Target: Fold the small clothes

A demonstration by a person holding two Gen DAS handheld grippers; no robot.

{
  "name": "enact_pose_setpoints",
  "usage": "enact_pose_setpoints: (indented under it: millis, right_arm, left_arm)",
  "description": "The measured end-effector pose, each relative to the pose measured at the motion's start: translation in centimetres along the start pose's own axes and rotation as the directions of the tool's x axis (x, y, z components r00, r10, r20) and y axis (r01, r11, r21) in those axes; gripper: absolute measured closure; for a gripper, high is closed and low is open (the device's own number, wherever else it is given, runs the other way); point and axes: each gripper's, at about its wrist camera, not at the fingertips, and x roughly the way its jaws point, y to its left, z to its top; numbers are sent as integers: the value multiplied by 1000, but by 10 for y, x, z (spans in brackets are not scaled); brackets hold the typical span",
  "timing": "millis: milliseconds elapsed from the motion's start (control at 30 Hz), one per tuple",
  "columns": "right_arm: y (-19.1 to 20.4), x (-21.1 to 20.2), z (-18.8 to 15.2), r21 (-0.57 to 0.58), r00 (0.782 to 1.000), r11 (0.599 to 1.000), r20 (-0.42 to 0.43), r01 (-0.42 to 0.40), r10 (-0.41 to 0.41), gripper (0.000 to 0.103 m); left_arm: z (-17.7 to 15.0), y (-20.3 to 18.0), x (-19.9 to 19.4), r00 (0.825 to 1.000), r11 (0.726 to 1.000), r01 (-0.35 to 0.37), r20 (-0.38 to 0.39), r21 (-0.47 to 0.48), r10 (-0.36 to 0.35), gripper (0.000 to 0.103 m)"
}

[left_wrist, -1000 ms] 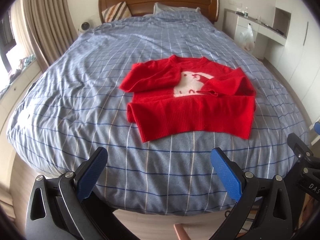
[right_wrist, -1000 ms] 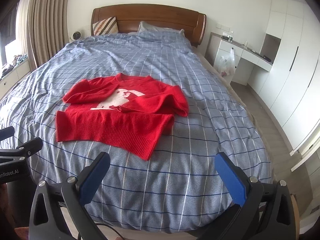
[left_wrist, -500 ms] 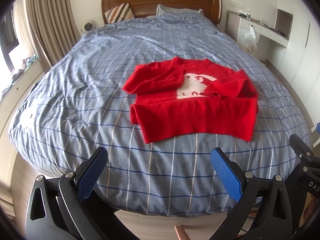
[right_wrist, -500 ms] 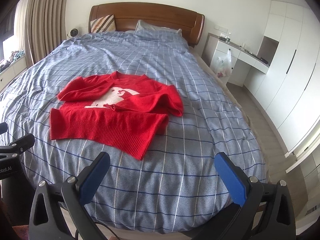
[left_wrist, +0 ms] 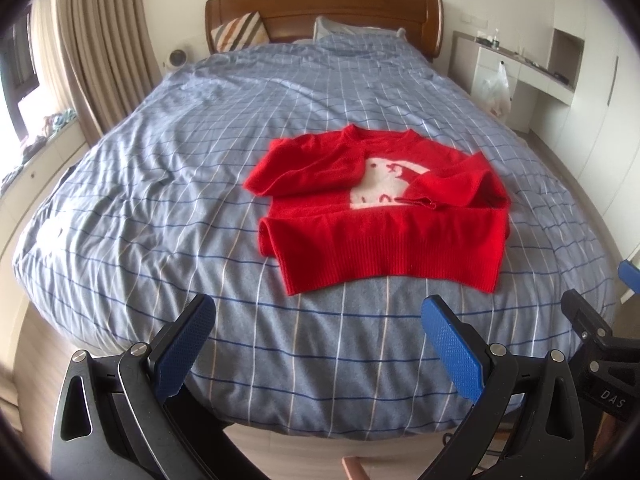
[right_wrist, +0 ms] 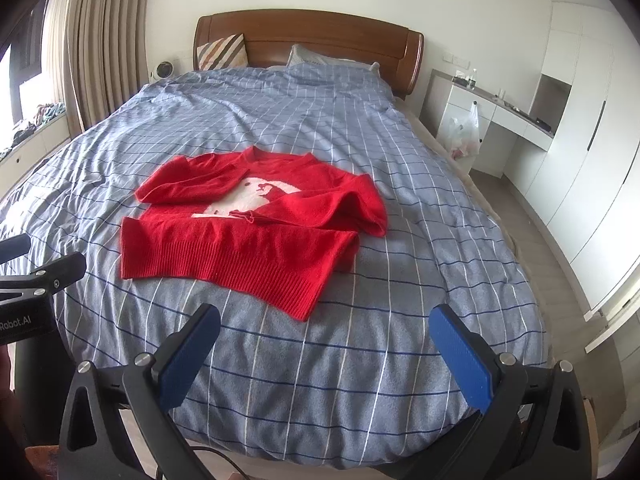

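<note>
Bed (left_wrist: 160, 184) fills both views, blue checked cover, wooden headboard (left_wrist: 320, 4) at far end with a striped pillow (left_wrist: 240, 32) against it; curtains (left_wrist: 92, 40) on one side, white cabinets (right_wrist: 580, 140) and a plastic bag (right_wrist: 464, 136) on the other. Sweater (left_wrist: 384, 220) red with a white animal motif, lies flat on the cover toward the near end, front up, neck toward the headboard, hem toward the grippers. Both sleeves already folded in across the chest, cuffs about meeting over the motif; body not yet folded. So step in hand looks like the pause between sleeve fold and body fold. Left gripper (left_wrist: 316, 344) hovers off the foot of the bed, released, jaws spread wide, nothing between them, well apart from the sweater. Right gripper (right_wrist: 324, 352) same: released, empty, jaws wide, short of the hem. Next move likely calls for both grippers to go forward and down to the two hem corners, pinch the ribbed edge through both layers, then carry the hem up toward the neck. Knit is thick and soft, so a shallow pinch could grab the top layer only, and the loose sleeves could slide out.
</note>
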Motion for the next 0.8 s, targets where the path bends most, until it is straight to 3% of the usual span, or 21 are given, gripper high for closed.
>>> enact_pose_setpoints:
  millis: [500,667,800]
  right_arm:
    - [-9,5,-4,37,999,999,-3,-36,37,0]
    - [-35,9,-7,84,992,989,47,-119,115,0]
    - [-59,41,-17,122,981,973,40,-195,192,0]
  left_arm:
    - [-3,-3,13,999,1000,15,-38,7,-14,0]
    - [-3,31,48,991,993,103,-80,-55,-107,0]
    - [-7,64,99,987,990,88,-124,-111,-102,0]
